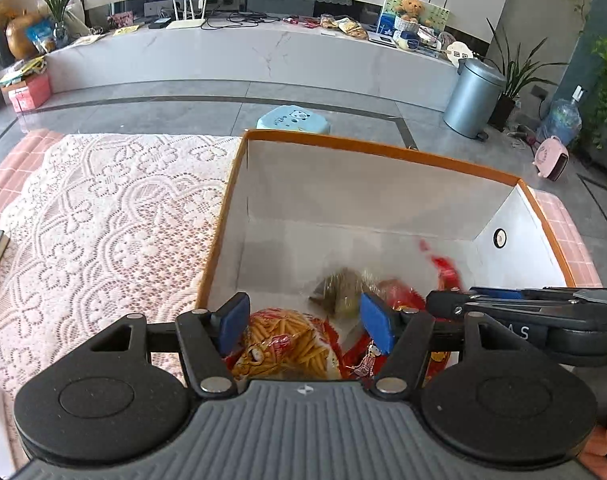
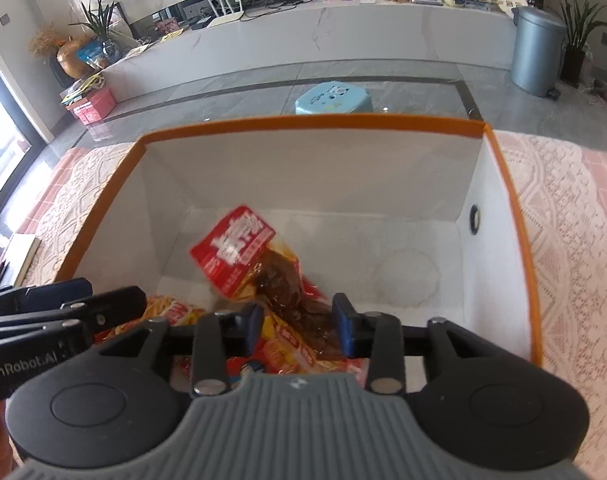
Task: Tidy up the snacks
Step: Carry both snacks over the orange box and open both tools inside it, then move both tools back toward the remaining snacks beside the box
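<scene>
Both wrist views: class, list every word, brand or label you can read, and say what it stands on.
"GenRobot.AI": on the left gripper, seen side-on in the right wrist view.
"AS": letters on the right gripper, rest cut off, in the left wrist view.
Red snack packet in the orange-rimmed box: large white characters, blurred, unreadable.
Fries-print snack bag: print too small to read.
Red cartoon-figure packet: text unreadable.

Bright daylight fills both views, with glare on the floor (image 2: 223,96) beyond the box (image 2: 303,122). The red packet (image 2: 231,256) inside the box is motion-blurred. Fisheye distortion bends the edges.
</scene>
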The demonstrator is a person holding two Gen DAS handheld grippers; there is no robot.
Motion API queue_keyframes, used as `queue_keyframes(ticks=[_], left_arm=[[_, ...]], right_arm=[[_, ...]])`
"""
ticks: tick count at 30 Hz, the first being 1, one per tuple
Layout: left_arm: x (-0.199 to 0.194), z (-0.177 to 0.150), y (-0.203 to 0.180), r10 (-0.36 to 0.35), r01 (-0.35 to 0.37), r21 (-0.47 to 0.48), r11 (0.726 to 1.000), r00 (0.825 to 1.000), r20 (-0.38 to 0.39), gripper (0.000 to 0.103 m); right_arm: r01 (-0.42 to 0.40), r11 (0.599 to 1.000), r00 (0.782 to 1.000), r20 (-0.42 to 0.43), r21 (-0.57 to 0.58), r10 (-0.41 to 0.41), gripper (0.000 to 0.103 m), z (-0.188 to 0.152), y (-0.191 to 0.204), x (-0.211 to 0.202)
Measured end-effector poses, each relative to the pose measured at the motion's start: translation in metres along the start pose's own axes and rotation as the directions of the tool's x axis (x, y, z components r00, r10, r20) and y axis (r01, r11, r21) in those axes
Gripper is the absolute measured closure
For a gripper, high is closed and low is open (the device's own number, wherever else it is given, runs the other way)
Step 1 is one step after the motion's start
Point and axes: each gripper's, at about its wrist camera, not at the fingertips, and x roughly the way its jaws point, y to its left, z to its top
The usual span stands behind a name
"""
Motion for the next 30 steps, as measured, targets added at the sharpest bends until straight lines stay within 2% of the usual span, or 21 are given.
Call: queue_keyframes(ticks=[4, 6, 11, 16, 20, 26, 30], left_arm=[[-0.006, -0.004, -0.003, 0.0, 0.0, 0.0, 1.0, 1.0, 0.005, 0.028], [-0.011, -0.006, -0.002, -0.002, 0.002, 0.008, 1.0, 1.0, 0.008, 0.028], [-0.022, -0.01, 0.001, -0.012, 0.011, 0.009, 1.0, 1.0, 0.021, 0.027], [-0.038, -0.012, 0.0, -0.031, 0.031, 0.011, 0.999, 0.998, 0.051, 0.026], [-0.056, -0.016, -0.005, -0.052, 0.049, 0.034, 0.998, 0.994, 0.095, 0.022], [-0.085, -0.03, -0.008, -0.063, 0.054, 0.058, 0.997, 0.983, 0.175, 0.016], [-0.108, -0.047, -0.014, -0.074, 0.052, 0.101, 0.994, 0.971, 0.227, 0.015]], right_arm=[[-0.035, 0.999, 0.998, -0.053, 0.034, 0.037, 0.055, -0.002, 0.004, 0.001], [-0.024, 0.999, 0.998, -0.054, 0.026, 0.025, 0.051, -0.002, 0.005, -0.002], [0.006, 1.0, 1.0, -0.02, 0.015, -0.006, 0.028, -0.002, 0.006, -0.02], [0.013, 0.999, 1.0, 0.014, 0.04, -0.013, 0.016, -0.001, 0.004, -0.043], [0.043, 0.998, 0.998, 0.042, 0.038, -0.044, 0.005, -0.006, 0.004, -0.065], [0.028, 1.0, 0.988, 0.149, 0.004, -0.028, 0.004, -0.029, 0.005, -0.11], [0.065, 0.998, 0.977, 0.205, -0.011, -0.061, 0.004, -0.056, 0.011, -0.14]])
